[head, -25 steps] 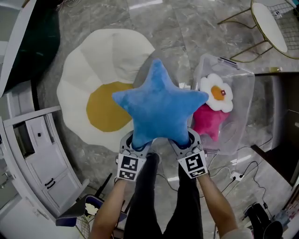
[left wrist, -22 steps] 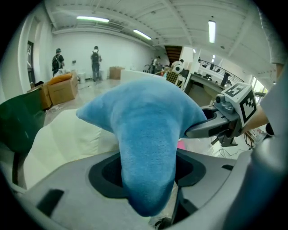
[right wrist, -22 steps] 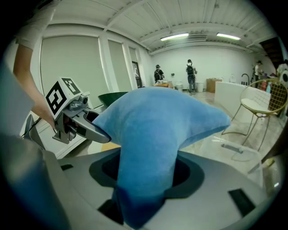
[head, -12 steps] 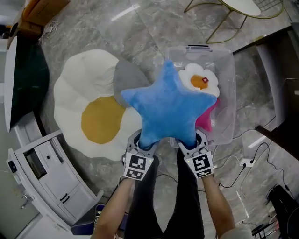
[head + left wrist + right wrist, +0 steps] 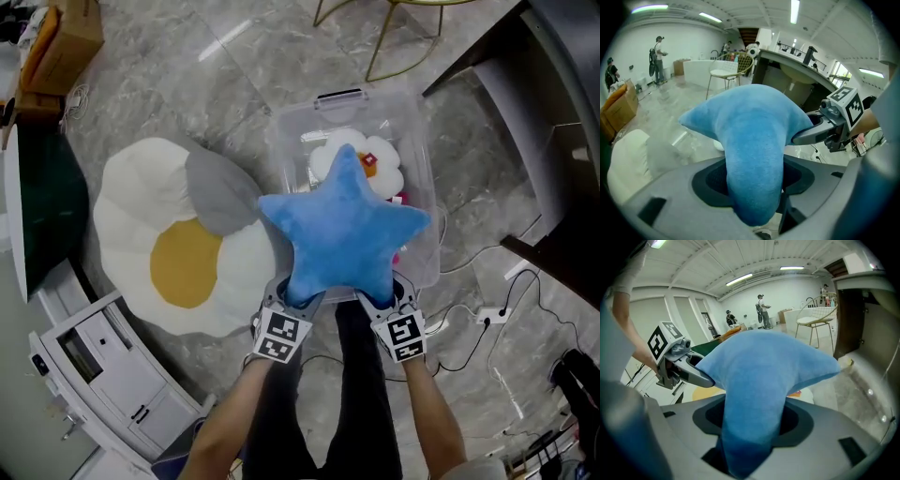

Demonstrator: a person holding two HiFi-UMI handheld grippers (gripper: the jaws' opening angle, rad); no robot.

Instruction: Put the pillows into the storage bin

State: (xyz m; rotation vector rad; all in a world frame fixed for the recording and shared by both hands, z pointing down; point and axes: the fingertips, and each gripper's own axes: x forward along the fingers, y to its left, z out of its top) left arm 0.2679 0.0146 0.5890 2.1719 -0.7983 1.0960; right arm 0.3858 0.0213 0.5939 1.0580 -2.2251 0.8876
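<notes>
Star pillow (image 5: 342, 234) held over the clear plastic storage bin (image 5: 419, 131).
Plush, blue and five-pointed, it hangs above the bin's near rim. The left gripper (image 5: 289, 302) and right gripper (image 5: 380, 300) each pinch one lower point, forearms side by side, angled downward. A soft fried-egg cushion (image 5: 141, 244) lies on the marble floor (image 5: 234, 75) beside the bin.

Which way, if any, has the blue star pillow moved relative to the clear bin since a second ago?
Yes, rightward. The blue star pillow hung mostly left of the clear storage bin, partly over the fried-egg rug. It now overlaps the bin's opening.
</notes>
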